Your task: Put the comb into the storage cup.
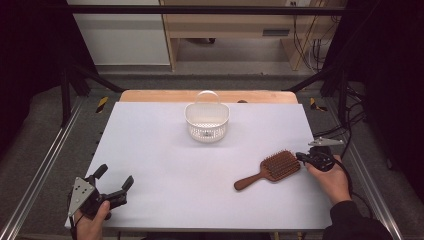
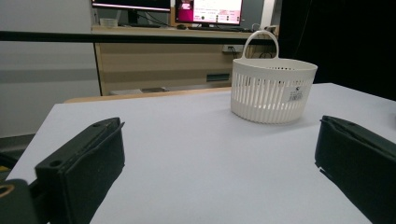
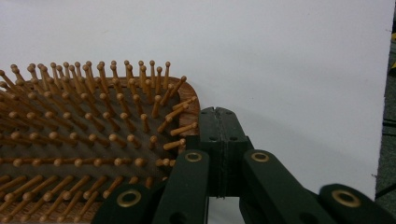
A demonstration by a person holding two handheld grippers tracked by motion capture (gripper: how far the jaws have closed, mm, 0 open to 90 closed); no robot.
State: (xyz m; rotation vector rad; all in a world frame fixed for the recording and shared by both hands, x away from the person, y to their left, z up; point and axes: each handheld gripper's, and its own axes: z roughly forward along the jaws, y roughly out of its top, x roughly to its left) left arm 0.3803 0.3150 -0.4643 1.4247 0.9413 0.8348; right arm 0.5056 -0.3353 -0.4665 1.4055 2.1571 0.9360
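Both grippers sit nearest, at the table's (image 1: 165, 165) near edge. Largest is that white table, bare across its middle. Next comes the white basket (image 1: 206, 121), upright with its handle raised, standing at the far middle, well apart from both hands. Then the wooden brush (image 1: 272, 169), lying bristles up near the right edge, handle pointing toward the near left. The left gripper (image 1: 114, 177) rests at the near left corner, jaws spread wide with nothing between them. The right gripper (image 1: 302, 157) has its jaws pressed together, tips just beside the brush head's rim.
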